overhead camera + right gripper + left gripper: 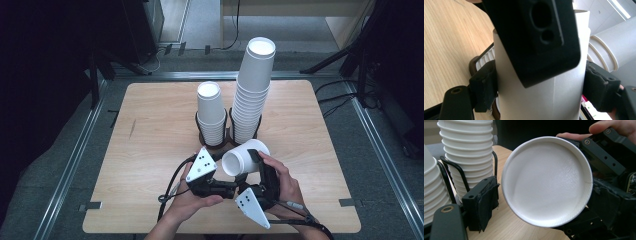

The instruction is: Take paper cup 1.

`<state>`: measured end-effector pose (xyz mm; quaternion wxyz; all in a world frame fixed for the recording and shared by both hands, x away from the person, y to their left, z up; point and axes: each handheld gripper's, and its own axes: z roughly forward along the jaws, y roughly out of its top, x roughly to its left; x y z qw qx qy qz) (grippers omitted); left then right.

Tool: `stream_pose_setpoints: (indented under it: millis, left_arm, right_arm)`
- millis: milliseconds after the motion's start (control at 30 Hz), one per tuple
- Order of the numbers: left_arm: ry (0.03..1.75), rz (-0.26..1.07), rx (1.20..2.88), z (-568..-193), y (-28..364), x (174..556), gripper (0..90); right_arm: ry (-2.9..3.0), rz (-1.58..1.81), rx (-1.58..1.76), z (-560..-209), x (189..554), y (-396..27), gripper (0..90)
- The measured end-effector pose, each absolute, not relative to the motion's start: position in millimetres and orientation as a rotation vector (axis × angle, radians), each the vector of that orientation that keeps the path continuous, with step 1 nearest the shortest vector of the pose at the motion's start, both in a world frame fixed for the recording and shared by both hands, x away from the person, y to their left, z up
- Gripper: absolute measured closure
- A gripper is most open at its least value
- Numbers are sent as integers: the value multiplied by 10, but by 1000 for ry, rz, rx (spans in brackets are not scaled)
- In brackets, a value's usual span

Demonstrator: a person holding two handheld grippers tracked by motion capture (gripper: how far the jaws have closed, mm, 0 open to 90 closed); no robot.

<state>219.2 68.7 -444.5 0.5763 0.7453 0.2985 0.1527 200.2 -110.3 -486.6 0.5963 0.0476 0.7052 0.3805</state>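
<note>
Grey carpet and metal rails surround a light wooden table (150,150), and dark stands and cables fill the floor beyond its far edge. Near the table's middle stands a black wire cup holder (216,134) with two stacks of white paper cups in it: a short stack (210,112) on its left side and a tall stack (254,90) on its right, the tall one leaning slightly.

Just in front of the holder, toward the person, a single white paper cup (243,156) is held above the table, lying on its side with its open mouth turned to the left. The right gripper (260,167) clamps it: in the right gripper view its two padded jaws press against opposite sides of the cup's wall (536,100), so these tongs are closed on the cup. The right hand (285,185) wraps the gripper's body.

The left gripper (227,186) sits just left of the cup and below its mouth, with the left hand (192,200) under it. In the left gripper view the cup's open mouth (546,180) faces the camera, and one padded jaw stands to the left of the rim, apart from it; the other jaw is hidden behind the cup. I cannot tell whether the left tongs touch the cup; the visible jaw does not press on it.
</note>
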Motion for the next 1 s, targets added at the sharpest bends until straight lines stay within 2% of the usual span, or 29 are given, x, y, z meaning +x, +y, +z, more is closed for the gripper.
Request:
stream_pose_setpoints:
  millis: [800,1000]
  left_arm:
    - [708,355,1772,-4445,654,2190,145]
    - [720,388,1778,-4440,635,2175,175]
  right_arm:
    - [1658,910,69,-4876,1942,-1065,216]
    - [1658,915,66,-4883,1938,-1060,216]
